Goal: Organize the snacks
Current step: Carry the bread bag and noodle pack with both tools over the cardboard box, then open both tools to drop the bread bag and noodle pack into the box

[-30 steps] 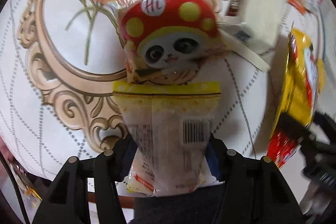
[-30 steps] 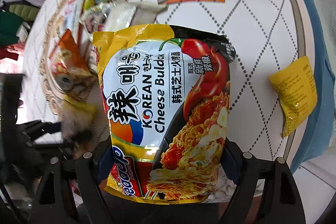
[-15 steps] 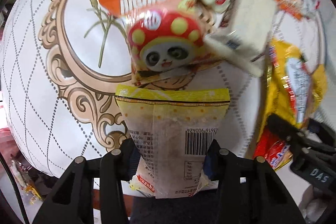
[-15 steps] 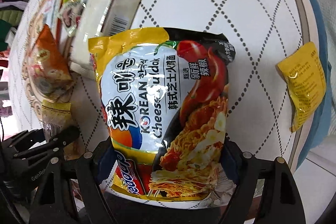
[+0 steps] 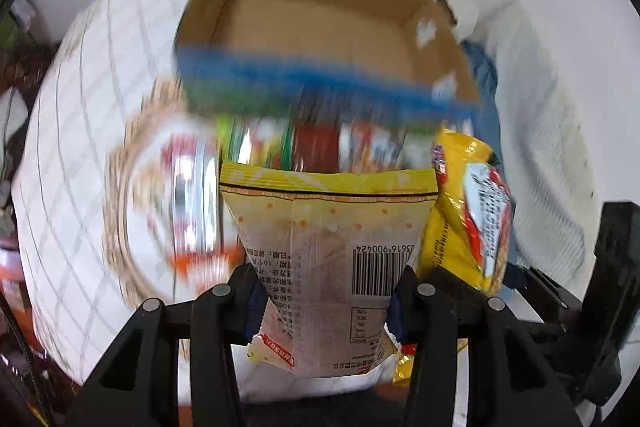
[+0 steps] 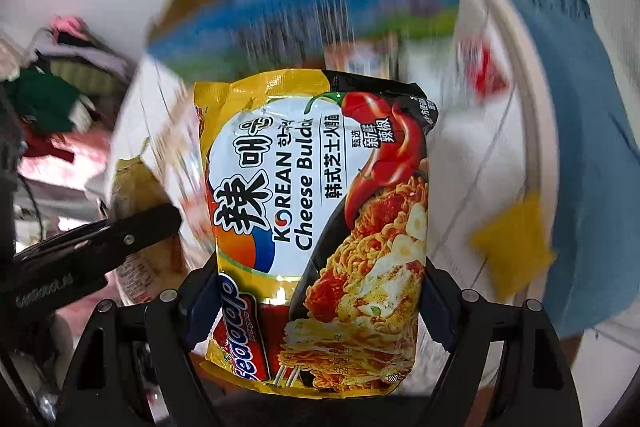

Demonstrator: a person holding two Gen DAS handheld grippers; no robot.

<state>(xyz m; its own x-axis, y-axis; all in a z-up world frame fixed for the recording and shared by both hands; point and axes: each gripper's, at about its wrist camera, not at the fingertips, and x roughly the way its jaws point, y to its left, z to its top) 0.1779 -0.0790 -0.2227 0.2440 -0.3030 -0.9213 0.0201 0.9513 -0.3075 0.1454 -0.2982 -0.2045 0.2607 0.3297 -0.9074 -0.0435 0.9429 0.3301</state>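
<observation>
The cardboard box (image 5: 320, 27) stands open at the far edge of the bench (image 5: 80, 147), its mouth facing both cameras. A blue-and-green carton (image 5: 312, 83) lies across its near rim, and blurred loose snacks (image 5: 312, 147) lie on the bench just in front of it. Judged from the task, the step in hand is carrying two packets to this box.

**Procedure, as judged from the present state**
1. Carry each packet clear above the loose snacks and the carton before lowering it. A dragged lower edge could sweep items off the bench.
2. Enter the box one hand at a time. The two packets are close together and could collide at the mouth.
3. Release only once the packet is inside the walls. Both bags are slippery film and could slide off the rim.

**Noodle packet (image 6: 320, 219)**
- Position: gripped across its lower part and standing upright in the right wrist view, clear of the bench and between the camera and the box.
- Right tongs (image 6: 320, 303): clenched on the packet, jaws wide because the bag is broad, pads pressing both side edges.
- Pose: directed steeply downward toward the far edge of the bench.

**Yellow snack bag (image 5: 328, 251)**
- Position: barcode side up, held near its bottom seam, just left of the noodle packet as the left wrist view shows it.
- Left tongs (image 5: 326, 303): clenched on the bag, jaws set narrow, pinching it inward at the waist.
- Pose: aimed at the open box, beside the right tongs.
</observation>
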